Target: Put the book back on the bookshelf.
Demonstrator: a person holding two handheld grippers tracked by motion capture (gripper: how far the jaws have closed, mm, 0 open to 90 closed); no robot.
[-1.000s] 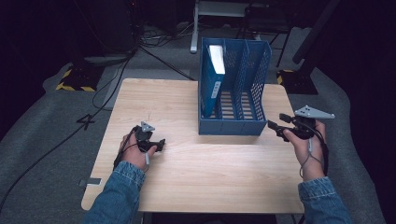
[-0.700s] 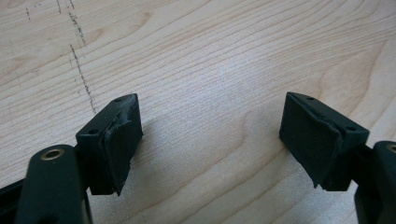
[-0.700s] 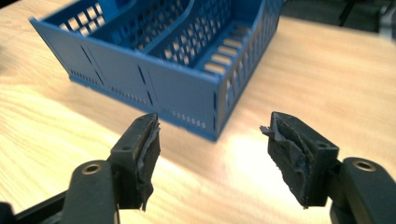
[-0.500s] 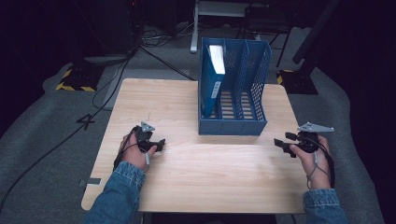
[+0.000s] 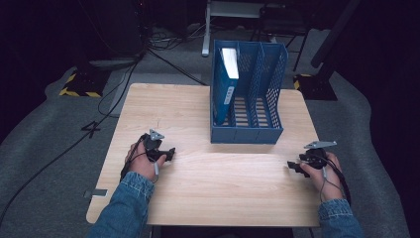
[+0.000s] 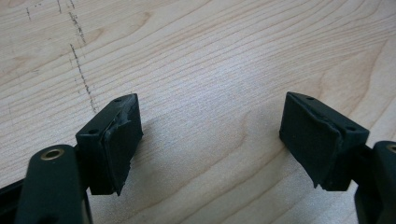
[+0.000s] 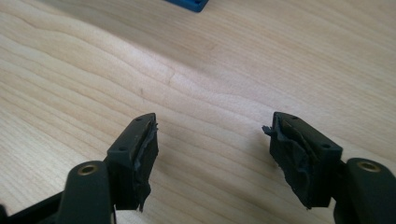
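Observation:
A blue file rack (image 5: 247,104) with three slots stands upright at the back middle of the wooden table (image 5: 198,193). A blue binder (image 5: 225,82) with a white label sits upright in its left slot. My left gripper (image 5: 168,154) rests low over the table's left front, open, its jaws wide apart over bare wood (image 6: 210,135). My right gripper (image 5: 293,167) is held near the table's right edge, in front of and to the right of the rack, also open with nothing between the jaws (image 7: 212,149). A corner of the rack (image 7: 189,4) shows at the top of the right gripper view.
Dark floor surrounds the table, with cables (image 5: 124,89) and a yellow-black striped block (image 5: 79,84) at the back left. A metal stand (image 5: 233,15) rises behind the rack. Bare wood lies between the two grippers.
My right gripper has drawn back from beside the rack, moving toward the table's right front and down. The left gripper has stayed where it was.

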